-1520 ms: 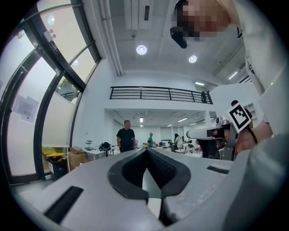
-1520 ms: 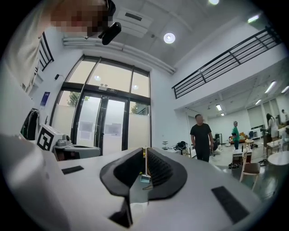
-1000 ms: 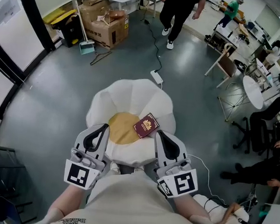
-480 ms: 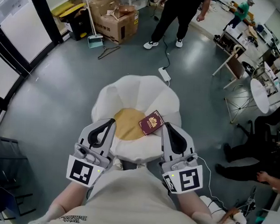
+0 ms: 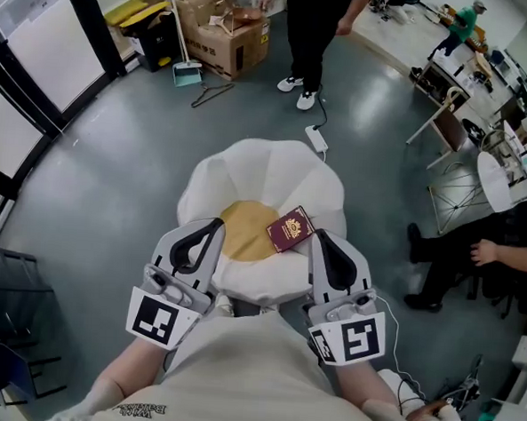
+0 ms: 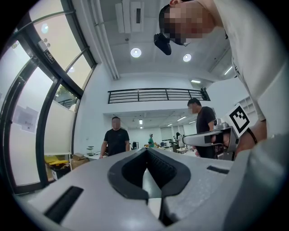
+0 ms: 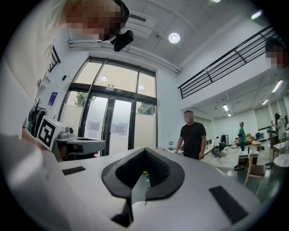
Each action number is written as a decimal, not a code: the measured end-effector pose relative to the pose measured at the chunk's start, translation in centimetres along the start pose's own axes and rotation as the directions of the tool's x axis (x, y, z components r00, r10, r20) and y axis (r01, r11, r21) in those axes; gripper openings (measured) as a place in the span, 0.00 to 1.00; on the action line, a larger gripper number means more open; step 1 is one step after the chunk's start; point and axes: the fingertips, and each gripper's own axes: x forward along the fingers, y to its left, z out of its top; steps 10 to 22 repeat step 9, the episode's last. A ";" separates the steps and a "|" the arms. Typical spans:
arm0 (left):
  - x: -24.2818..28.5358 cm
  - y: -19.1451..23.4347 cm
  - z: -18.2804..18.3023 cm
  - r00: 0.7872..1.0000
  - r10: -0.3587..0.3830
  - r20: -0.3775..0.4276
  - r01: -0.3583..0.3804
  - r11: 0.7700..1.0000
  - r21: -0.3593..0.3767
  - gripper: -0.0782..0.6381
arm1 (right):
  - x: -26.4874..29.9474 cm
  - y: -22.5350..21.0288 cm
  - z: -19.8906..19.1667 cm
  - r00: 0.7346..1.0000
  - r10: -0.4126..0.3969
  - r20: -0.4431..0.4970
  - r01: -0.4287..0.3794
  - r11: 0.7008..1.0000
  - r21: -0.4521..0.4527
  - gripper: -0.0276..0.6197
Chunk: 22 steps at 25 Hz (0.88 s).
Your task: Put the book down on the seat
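**Head view, seat and grippers.** Across the preceding second the book keeps the same spot on the seat, just right of frame centre. Only the camera's framing and a person in dark clothes at the top edge have shifted. The left gripper and right gripper remain drawn back toward the wearer's body in the lower half of the frame. They flank the seat's near edge, and neither touches the book.

**Jaw state.** In each gripper view the two jaws meet along a closed seam, with nothing pinched between them. Both tools are empty.

**Reading for the task.** The book lies free on the seat with both grippers clear of it, so the placing step appears complete and no further contact seems called for.

**Attitude of the book.** It lies flat with its maroon cover and gold emblem facing up. It rests partly on the yellow cushion and partly on the white padding to the right. Its long axis runs diagonally from lower left to upper right of the frame. One short end points toward the cushion's centre and the other toward the seat's right-hand lobe. The spine side cannot be determined.
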 end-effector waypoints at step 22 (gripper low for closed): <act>0.1 -0.2 -0.1 1.000 -0.005 -0.004 0.005 1.000 -0.009 0.11 | 0.4 0.4 0.1 1.000 0.004 0.015 -0.004 1.000 -0.009 0.04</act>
